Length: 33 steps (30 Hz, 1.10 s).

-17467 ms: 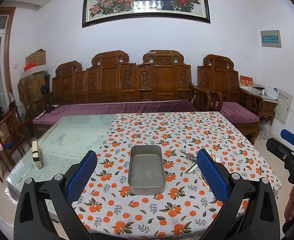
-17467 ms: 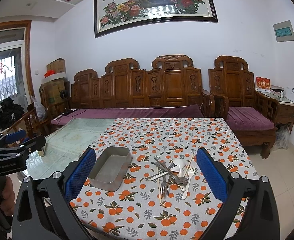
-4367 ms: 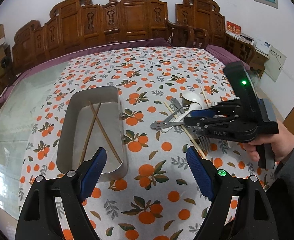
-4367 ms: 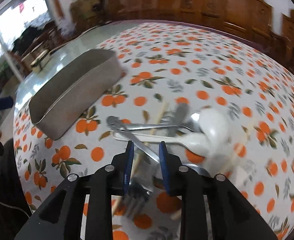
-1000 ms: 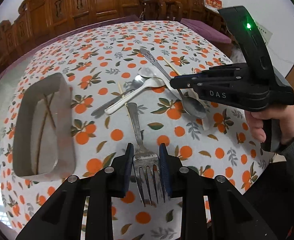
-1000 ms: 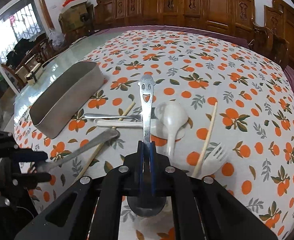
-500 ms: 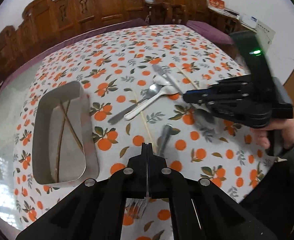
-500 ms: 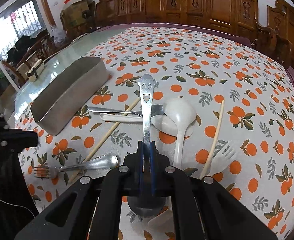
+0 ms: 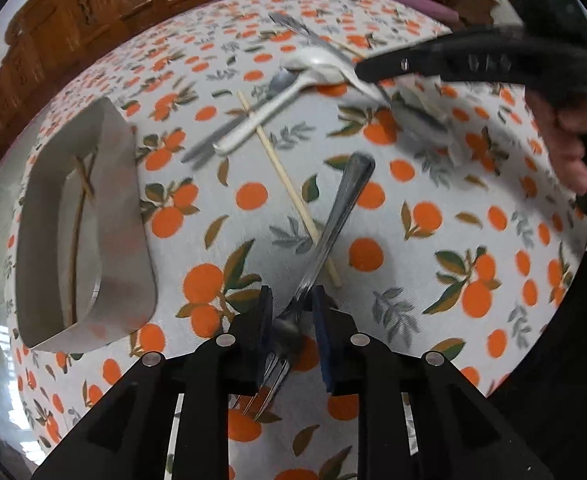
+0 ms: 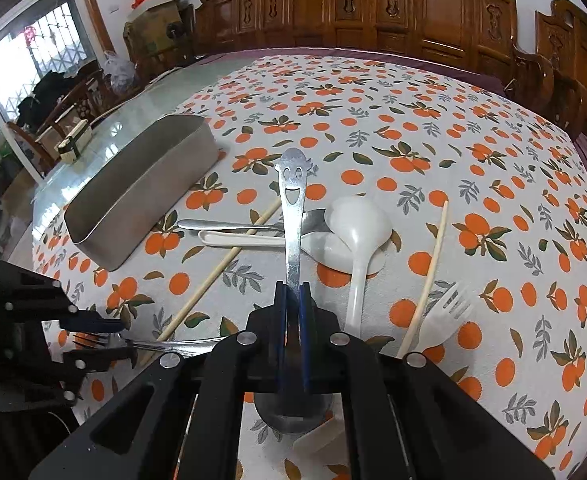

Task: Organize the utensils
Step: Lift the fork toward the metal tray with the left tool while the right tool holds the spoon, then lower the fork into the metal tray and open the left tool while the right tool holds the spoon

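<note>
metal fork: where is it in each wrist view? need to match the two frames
Left wrist: metal fork runs from bottom centre up and right; the left tongs straddle its neck, pads apart.
Right wrist: same fork at lower left, lying flat, tines toward the left tongs.
Shared landmark: the steel tray, far left in the left view, upper left in the right view.

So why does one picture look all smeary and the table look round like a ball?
Left wrist view: motion blur smears the white spoon and right gripper. Right wrist view: sharp, smiley spoon crisp, window glaring. The fisheye lens bulges the tablecloth in both.
</note>
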Tool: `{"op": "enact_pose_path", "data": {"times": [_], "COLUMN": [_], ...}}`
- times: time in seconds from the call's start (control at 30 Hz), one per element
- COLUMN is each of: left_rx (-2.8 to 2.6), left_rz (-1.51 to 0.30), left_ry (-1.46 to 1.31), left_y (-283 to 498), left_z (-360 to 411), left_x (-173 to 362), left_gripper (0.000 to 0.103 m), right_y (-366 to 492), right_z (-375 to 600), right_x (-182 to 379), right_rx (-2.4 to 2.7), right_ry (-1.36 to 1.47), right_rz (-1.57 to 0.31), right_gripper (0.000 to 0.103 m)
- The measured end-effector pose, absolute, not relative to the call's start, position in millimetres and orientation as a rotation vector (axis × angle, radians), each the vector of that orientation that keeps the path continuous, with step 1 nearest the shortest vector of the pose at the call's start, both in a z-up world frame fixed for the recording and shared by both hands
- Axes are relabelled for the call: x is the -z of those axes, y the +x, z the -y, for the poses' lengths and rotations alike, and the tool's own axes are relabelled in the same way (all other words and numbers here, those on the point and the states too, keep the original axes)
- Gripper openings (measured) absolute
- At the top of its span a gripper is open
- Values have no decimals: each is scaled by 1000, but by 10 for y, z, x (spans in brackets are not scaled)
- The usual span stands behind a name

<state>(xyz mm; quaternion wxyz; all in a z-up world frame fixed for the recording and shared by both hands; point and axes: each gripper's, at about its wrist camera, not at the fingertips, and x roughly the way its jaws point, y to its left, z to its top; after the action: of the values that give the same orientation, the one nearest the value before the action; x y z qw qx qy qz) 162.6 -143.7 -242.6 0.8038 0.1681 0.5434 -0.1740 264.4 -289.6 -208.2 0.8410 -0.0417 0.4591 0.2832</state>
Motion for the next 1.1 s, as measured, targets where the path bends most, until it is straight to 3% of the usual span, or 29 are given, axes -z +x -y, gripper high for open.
{"op": "enact_pose_path", "data": {"times": [0.1, 0.13, 0.27, 1.1], "left_rx": [378, 391, 399, 421], "left_rz": [-1140, -1141, -1126, -945], "left_ry": [370, 363, 359, 128], "left_y": [1640, 1646, 1624, 1578], "left_z": [1445, 1446, 1456, 977], "left_x": [2434, 2434, 2401, 1385], "left_gripper": [19, 13, 6, 6], "right_y": [2642, 2641, 2636, 2486], "right_z": [2896, 2896, 2883, 2608], "right_x": [2084, 2083, 2084, 1793], "right_rx": [-598, -599, -603, -605], "right_ry": [-89, -89, -90, -66], "right_rz": [-971, -970, -969, -900], "right_gripper": [7, 7, 7, 7]}}
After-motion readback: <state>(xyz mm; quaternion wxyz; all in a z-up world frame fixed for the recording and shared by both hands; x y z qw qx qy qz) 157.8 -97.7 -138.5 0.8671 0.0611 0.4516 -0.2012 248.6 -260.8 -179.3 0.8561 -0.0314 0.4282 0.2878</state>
